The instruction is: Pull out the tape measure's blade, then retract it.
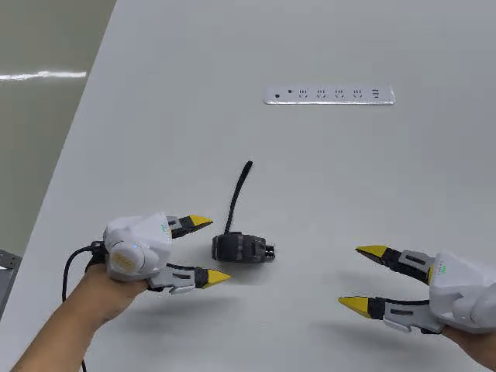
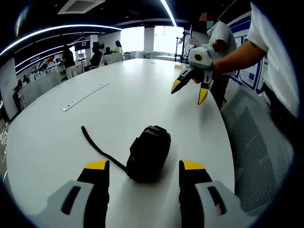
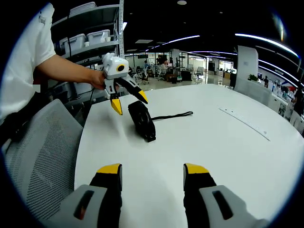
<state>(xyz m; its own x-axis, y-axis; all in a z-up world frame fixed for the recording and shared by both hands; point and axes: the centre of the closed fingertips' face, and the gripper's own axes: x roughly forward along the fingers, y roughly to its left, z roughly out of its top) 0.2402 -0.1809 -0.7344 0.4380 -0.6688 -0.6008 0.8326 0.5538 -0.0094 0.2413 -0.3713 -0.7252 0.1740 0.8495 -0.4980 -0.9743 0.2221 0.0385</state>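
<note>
Tape measure (image 1: 242,248) lies untouched on the table (image 1: 349,170), no blade showing (strap trailing toward 12 o'clock); left gripper (image 1: 218,248) spread at its 9 o'clock, right gripper (image 1: 350,276) spread, well off at 4 o'clock, so pull and retraction both look still to do

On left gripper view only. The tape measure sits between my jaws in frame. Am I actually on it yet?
Observer: No. In the head view the left gripper is open. Its tips flank the near end of the tape measure and don't touch it.
Operator: Blade out on the far side?
Observer: No blade is drawn out. There's just a small tab at the end facing the right gripper.
</note>
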